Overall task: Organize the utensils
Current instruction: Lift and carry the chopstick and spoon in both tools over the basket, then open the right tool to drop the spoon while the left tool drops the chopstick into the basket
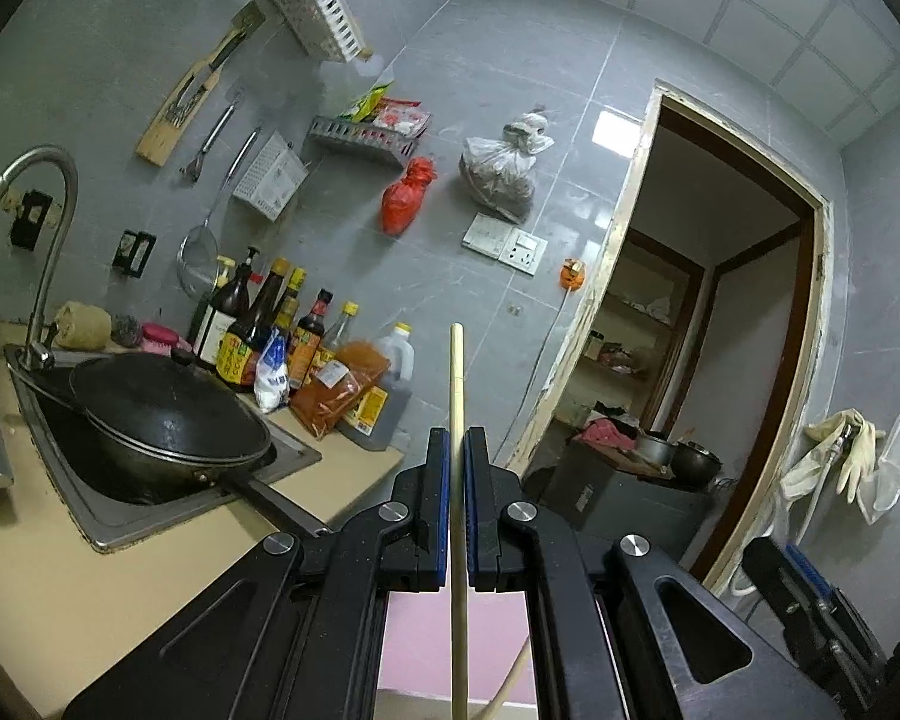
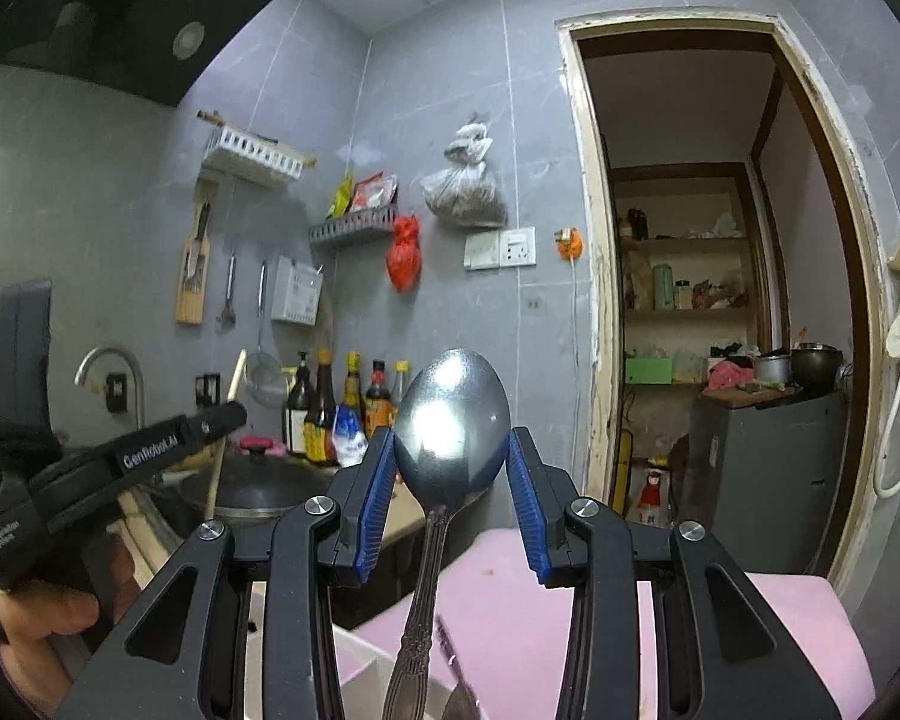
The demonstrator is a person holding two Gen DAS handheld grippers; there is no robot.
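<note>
Two grippers up, each with one utensil. My left gripper [image 1: 457, 441] clamped tight on chopstick [image 1: 456, 384], stick upright at frame centre, tip above pads, rest running down past bottom edge. My right gripper [image 2: 450, 450] pinching spoon [image 2: 452, 414] by bowl edges, bowl between blue pads [image 2: 373, 498], handle hanging down to lower centre. Wok [image 1: 168, 414] in sink [image 1: 120, 516] at left of left view, bottles [image 1: 270, 324] behind on worktop [image 1: 90, 588].

Left gripper [image 1: 457, 444] is raised, jaws pinched on a chopstick [image 1: 457, 396]; right gripper [image 2: 450, 456] is raised too, jaws pressing a spoon [image 2: 450, 420] bowl's edges
</note>
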